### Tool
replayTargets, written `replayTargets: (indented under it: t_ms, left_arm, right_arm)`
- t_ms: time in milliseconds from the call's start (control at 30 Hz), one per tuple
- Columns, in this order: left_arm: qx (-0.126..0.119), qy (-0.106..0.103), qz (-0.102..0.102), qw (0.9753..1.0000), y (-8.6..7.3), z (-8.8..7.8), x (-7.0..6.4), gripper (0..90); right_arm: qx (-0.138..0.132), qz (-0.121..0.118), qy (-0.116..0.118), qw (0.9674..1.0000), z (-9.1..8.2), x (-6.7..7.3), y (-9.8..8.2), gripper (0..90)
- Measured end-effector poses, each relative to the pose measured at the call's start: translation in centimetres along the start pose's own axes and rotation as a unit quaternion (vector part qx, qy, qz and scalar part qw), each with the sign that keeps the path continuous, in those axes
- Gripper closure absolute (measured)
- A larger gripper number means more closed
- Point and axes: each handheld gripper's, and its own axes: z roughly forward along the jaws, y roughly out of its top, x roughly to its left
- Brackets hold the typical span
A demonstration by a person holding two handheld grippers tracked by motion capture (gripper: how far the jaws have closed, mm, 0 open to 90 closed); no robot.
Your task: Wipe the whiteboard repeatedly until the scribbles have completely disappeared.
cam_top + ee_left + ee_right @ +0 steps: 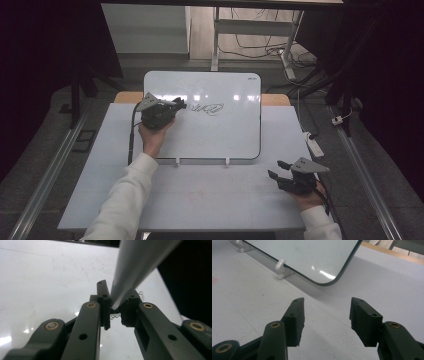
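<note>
While the left claw (115,311) hovers over the whiteboard (235,135), its jaws are clenched on a grey marker (135,267), and the marker's tip sits right between the pads, pointing down at the white surface. Just ahead of that claw in the high view lies a black scribble (207,108), close beside the jaw tips. From the left gripper view a few loops of the same ink peek out just behind the pads. Over at the near right of the worktop (200,200), the right claw (327,315) is released, jaws spread with nothing between them, only bare worktop below. Ahead of it and a little to its left sits the rounded corner of the whiteboard, propped on a small white clip (280,265).
</note>
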Motion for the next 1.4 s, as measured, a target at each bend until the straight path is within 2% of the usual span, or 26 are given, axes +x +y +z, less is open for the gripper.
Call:
replayTargets:
  t_ms: [100, 133, 300, 367, 467, 500, 533, 600, 633, 667, 700, 767, 833, 933, 1000, 1033, 1100, 1200, 1333, 1400]
  left_arm:
    - [-0.001, 0.007, -0.001, 1.0000, -0.1, 0.6, 0.2, 78.6]
    - [0.000, 0.010, -0.007, 0.9999, -0.3, 1.0, 0.4, 78.6]
    - [0.004, 0.008, -0.008, 0.9999, -0.6, 2.0, 0.1, 78.6]
    - [0.000, 0.000, -0.018, 0.9998, -0.9, 3.0, -0.4, 78.6]
    - [0.006, -0.012, -0.004, 0.9999, -1.0, 4.0, -1.6, 78.7]
    - [0.006, -0.012, -0.004, 0.9999, -1.0, 4.0, -1.6, 78.7]
    - [0.011, -0.007, 0.012, 0.9999, -0.9, 4.2, -2.0, 78.7]
    - [0.008, -0.002, 0.012, 0.9999, -0.7, 4.1, -1.8, 78.7]
    - [0.006, 0.004, 0.010, 0.9999, -0.6, 3.9, -1.5, 78.6]
    - [-0.003, 0.016, -0.003, 0.9999, -0.3, 3.3, -0.7, 78.7]
    - [-0.003, 0.016, -0.003, 0.9999, -0.3, 3.3, -0.7, 78.6]
    - [-0.005, 0.013, -0.011, 0.9998, -0.3, 3.3, -0.4, 78.7]
    - [-0.003, -0.008, -0.013, 0.9999, -0.6, 4.2, -1.4, 78.7]
    - [-0.001, -0.029, -0.015, 0.9995, -1.2, 5.6, -2.9, 78.7]
    - [0.000, -0.033, -0.012, 0.9994, -1.3, 5.9, -3.3, 78.7]
    - [-0.002, -0.028, -0.005, 0.9996, -1.2, 5.8, -3.4, 78.8]
    - [-0.005, -0.021, -0.005, 0.9997, -1.1, 5.5, -3.0, 78.8]
    - [-0.020, 0.001, -0.027, 0.9994, -0.6, 3.8, -0.7, 78.8]
    - [-0.021, -0.010, -0.037, 0.9990, -1.2, 3.7, -0.7, 78.8]
    - [-0.018, -0.030, -0.030, 0.9989, -1.8, 4.9, -2.1, 78.8]
  right_arm:
    - [-0.001, 0.000, -0.001, 1.0000, -0.1, 0.0, 0.0, 45.8]
    - [0.000, 0.001, -0.002, 1.0000, -0.1, -0.1, -0.1, 45.8]
    - [0.001, 0.006, -0.004, 1.0000, -0.2, -0.3, -0.3, 45.7]
    - [0.000, 0.008, -0.004, 1.0000, -0.2, -0.4, -0.3, 45.6]
    - [0.001, 0.007, -0.003, 1.0000, -0.3, -0.3, -0.3, 45.5]
    - [0.001, 0.006, -0.003, 1.0000, -0.2, -0.3, -0.3, 45.5]
    - [0.001, 0.006, -0.003, 1.0000, -0.2, -0.2, -0.3, 45.4]
    - [0.002, 0.006, -0.003, 1.0000, -0.2, -0.3, -0.4, 45.3]
    - [0.002, 0.006, -0.004, 1.0000, -0.3, -0.3, -0.4, 45.3]
    - [0.001, 0.006, -0.004, 1.0000, -0.3, -0.3, -0.4, 45.3]
    - [0.001, 0.006, -0.004, 1.0000, -0.3, -0.3, -0.4, 45.3]
    - [-0.001, 0.009, -0.003, 1.0000, -0.3, -0.3, -0.4, 45.2]
    - [0.000, 0.006, -0.002, 1.0000, -0.2, -0.2, -0.3, 45.2]
    - [0.003, 0.004, -0.001, 1.0000, -0.2, -0.1, -0.3, 45.2]
    - [0.003, 0.003, -0.001, 1.0000, -0.2, -0.1, -0.3, 45.1]
    - [0.003, 0.004, -0.001, 1.0000, -0.2, -0.1, -0.3, 45.1]
    - [0.002, 0.004, -0.002, 1.0000, -0.2, -0.2, -0.3, 45.1]
    - [0.003, 0.007, 0.000, 1.0000, -0.2, -0.3, -0.4, 45.1]
    - [0.005, 0.003, 0.002, 1.0000, 0.0, -0.1, -0.3, 45.1]
    - [0.005, 0.001, 0.002, 1.0000, -0.1, 0.0, -0.3, 45.1]
